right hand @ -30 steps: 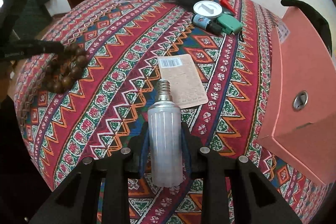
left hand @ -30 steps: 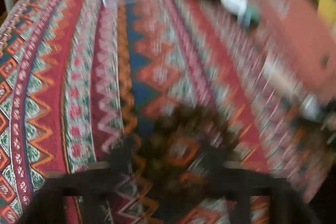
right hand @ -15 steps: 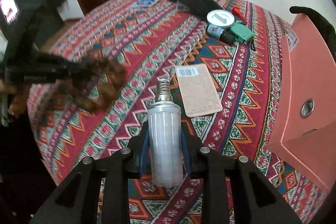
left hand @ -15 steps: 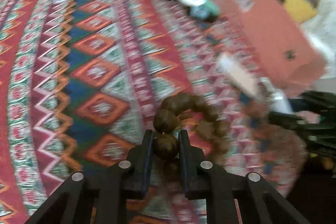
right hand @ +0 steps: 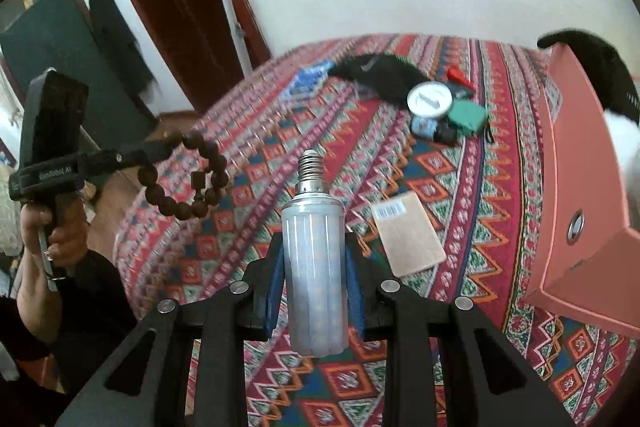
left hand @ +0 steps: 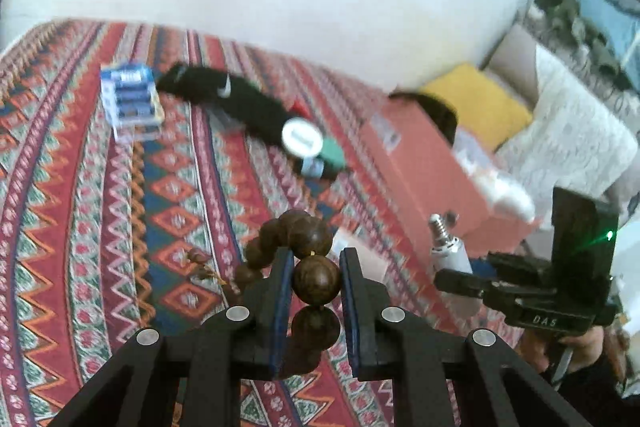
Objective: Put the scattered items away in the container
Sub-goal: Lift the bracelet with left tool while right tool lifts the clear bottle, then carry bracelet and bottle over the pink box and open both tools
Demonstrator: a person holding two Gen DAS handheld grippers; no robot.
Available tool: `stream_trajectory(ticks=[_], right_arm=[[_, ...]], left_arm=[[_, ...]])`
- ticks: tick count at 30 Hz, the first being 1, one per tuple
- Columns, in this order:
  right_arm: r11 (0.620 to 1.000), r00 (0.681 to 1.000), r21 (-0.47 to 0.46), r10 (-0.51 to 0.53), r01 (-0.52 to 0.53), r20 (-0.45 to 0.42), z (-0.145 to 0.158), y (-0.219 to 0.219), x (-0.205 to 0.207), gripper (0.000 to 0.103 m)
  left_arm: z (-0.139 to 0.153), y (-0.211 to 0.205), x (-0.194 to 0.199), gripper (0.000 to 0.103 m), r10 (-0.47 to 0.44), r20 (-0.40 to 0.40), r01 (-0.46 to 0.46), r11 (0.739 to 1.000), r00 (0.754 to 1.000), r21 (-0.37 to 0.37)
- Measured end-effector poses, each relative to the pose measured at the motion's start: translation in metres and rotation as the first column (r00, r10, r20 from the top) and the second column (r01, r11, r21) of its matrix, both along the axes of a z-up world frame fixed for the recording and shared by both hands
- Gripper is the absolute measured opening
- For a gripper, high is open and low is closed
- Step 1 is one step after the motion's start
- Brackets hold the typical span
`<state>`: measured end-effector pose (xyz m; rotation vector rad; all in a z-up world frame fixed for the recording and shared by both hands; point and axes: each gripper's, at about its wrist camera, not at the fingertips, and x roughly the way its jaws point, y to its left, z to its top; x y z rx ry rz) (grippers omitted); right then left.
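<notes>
The worktop (right hand: pixel 500 211) was covered in a busy red zigzag-patterned cloth, and most of the loose stuff sat bunched at its far side: one pack of blue batteries (left hand: pixel 132 99), one black sock (left hand: pixel 236 103) stretched out next to it, one round white tin (right hand: pixel 430 99) leaning on the sock's end, one green plug-like thing (right hand: pixel 467 117), a small blue-capped bottle (right hand: pixel 430 127) and a little red piece (right hand: pixel 456 73) behind them. Closer in lay one flat tan card (right hand: pixel 408 235) with a barcode sticker. The pink box (right hand: pixel 576 187) stood along the right edge with something black draped over its far end, nothing blocking its near side. The left gripper (left hand: pixel 314 277) had its jaws closed on one bead of a single wooden bead bracelet (left hand: pixel 296 247), which hung as a loop up off the cloth with a small tassel dangling. The right gripper (right hand: pixel 314 281) had its jaws clamped on the one frosted LED bulb (right hand: pixel 314 267), also up in the air, long axis running straight along the fingers, screw base pointing away toward the far clutter.
</notes>
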<state>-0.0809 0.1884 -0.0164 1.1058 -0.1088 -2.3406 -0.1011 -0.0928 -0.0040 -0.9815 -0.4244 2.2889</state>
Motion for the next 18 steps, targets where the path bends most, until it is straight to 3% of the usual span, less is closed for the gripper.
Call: stream_trajectory(ticks=[6,11,15,18], right_arm=[[0.997,0.994,-0.081,-0.019,0.01,-0.11,0.047,-0.003,0.008,0.029],[0.99,0.975,-0.132,-0.077,0.05,-0.206,0.091,0.012,0.009,0.029],[0.977,0.934,-0.166,-0.182,0.136,-0.308,0.135,0.045,0.012,0.029],[0.947,0.86,-0.177,-0.319,0.269,-0.398,0.171,0.083,0.017,0.029]], left_arm=[[0.02,0.007,0.003,0.017,-0.019,-0.034,0.02,0.999,0.999,0.026],[0.058,0.047,-0.006,0.017,-0.065,-0.093,0.066,0.998,0.994,0.007],[0.11,0.107,-0.02,0.018,-0.158,-0.175,0.156,0.987,0.972,-0.026],[0.146,0.165,-0.043,0.018,-0.226,-0.219,0.226,0.974,0.949,-0.024]])
